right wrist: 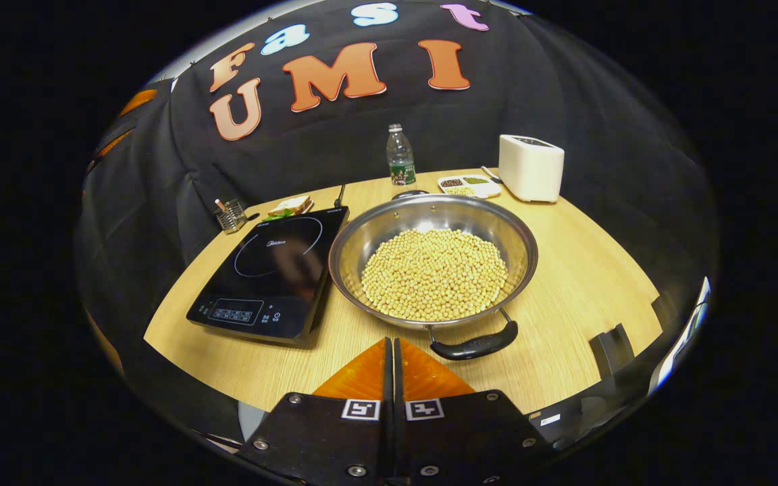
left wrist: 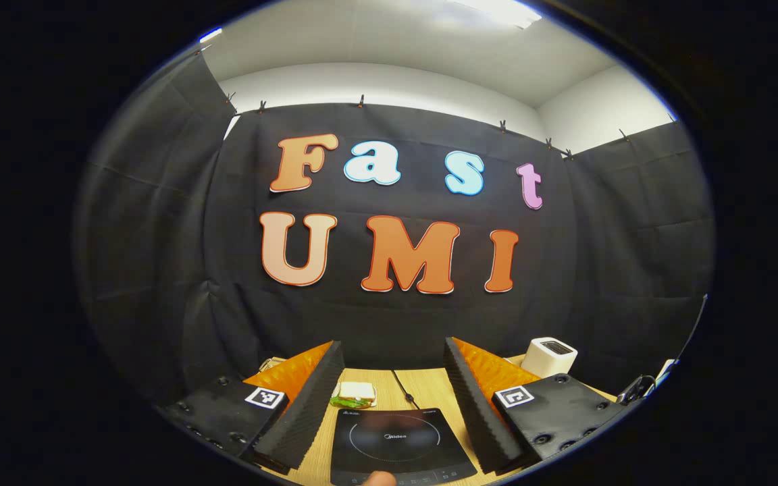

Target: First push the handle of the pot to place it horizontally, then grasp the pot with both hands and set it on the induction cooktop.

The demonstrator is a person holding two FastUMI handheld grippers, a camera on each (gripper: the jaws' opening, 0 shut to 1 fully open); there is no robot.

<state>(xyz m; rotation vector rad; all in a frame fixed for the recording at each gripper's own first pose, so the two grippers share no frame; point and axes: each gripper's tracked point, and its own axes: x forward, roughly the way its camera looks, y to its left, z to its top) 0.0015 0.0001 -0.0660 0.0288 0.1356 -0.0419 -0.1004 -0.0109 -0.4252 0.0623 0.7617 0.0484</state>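
A steel pot (right wrist: pixel 433 263) full of pale beans stands on the wooden table, right of the black induction cooktop (right wrist: pixel 270 277). Its near black handle (right wrist: pixel 475 345) points toward me, slightly right; the far handle (right wrist: pixel 410 194) shows behind the rim. My right gripper (right wrist: pixel 390 341) is shut, empty, its tips just left of the near handle and short of the pot's rim. In the left gripper view my left gripper (left wrist: pixel 392 354) stands open above the cooktop (left wrist: pixel 397 442), nothing between its fingers. A fingertip (left wrist: pixel 381 478) rests at the cooktop's front edge.
A white toaster (right wrist: pixel 531 167), a water bottle (right wrist: pixel 400 156) and a divided dish of grains (right wrist: pixel 469 185) stand at the table's back. A sandwich on a plate (right wrist: pixel 290 206) and a small holder (right wrist: pixel 230 214) lie behind the cooktop. A dark block (right wrist: pixel 612 347) sits near the right edge.
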